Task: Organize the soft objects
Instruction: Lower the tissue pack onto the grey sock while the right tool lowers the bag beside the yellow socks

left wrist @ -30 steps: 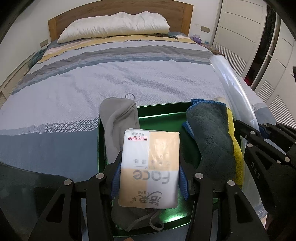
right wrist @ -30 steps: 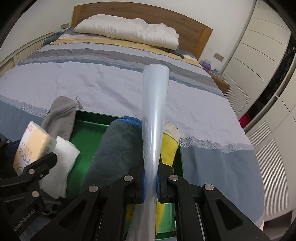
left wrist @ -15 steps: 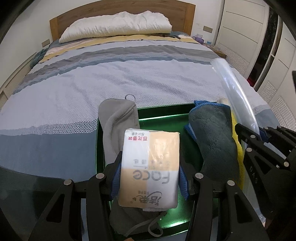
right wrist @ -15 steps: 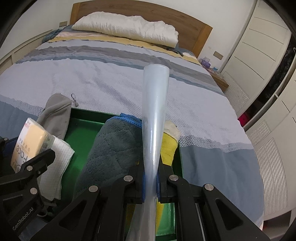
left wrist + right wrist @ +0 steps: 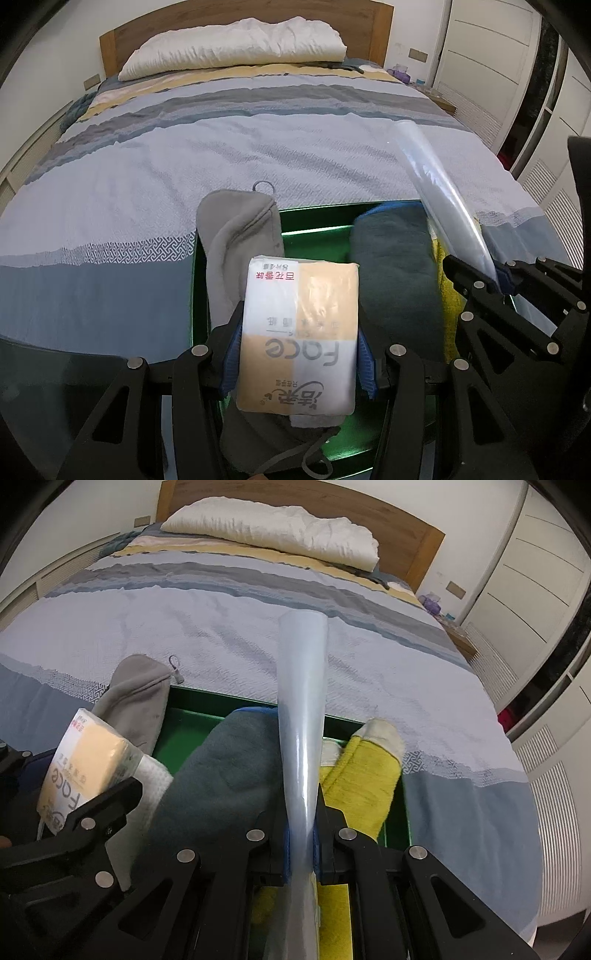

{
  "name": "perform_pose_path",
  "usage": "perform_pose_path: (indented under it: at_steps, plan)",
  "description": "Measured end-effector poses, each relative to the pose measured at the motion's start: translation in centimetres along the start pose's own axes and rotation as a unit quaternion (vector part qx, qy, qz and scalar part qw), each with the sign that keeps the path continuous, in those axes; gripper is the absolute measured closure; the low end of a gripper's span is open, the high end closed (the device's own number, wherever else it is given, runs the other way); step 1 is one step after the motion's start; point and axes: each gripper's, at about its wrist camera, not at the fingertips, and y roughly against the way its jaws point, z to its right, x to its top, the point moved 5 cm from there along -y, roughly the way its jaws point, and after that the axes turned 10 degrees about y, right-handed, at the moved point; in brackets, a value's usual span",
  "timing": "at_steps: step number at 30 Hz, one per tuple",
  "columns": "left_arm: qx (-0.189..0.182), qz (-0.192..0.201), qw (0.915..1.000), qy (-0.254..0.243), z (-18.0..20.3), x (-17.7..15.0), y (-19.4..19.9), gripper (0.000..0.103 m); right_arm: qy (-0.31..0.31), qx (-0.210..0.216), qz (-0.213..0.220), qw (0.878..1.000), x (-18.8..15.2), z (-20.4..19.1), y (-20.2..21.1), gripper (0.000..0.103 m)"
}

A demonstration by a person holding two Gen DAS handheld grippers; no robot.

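Green tray (image 5: 314,236) — grey pouch (image 5: 236,236), yellow towel (image 5: 362,786).

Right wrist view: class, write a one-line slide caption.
Right gripper shut on a rolled clear plastic sheet above a green tray of cloths.

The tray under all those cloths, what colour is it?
Green tray, clearest in the right wrist view.

on the bed (image 5: 184,155) sits a tray (image 5: 314,221) holding a pouch (image 5: 236,240) at its left, towels (image 5: 229,775) at its right, a tissue pack (image 5: 299,332) above between them.
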Motion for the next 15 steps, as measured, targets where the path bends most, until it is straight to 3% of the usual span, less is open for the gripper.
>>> perform_pose_path:
  at_steps: [15]
  plan:
    - [-0.006, -0.010, 0.9999, 0.003, 0.44, -0.39, -0.48, 0.057, 0.008, -0.006, -0.015, 1.000, 0.10, 0.16, -0.22, 0.090]
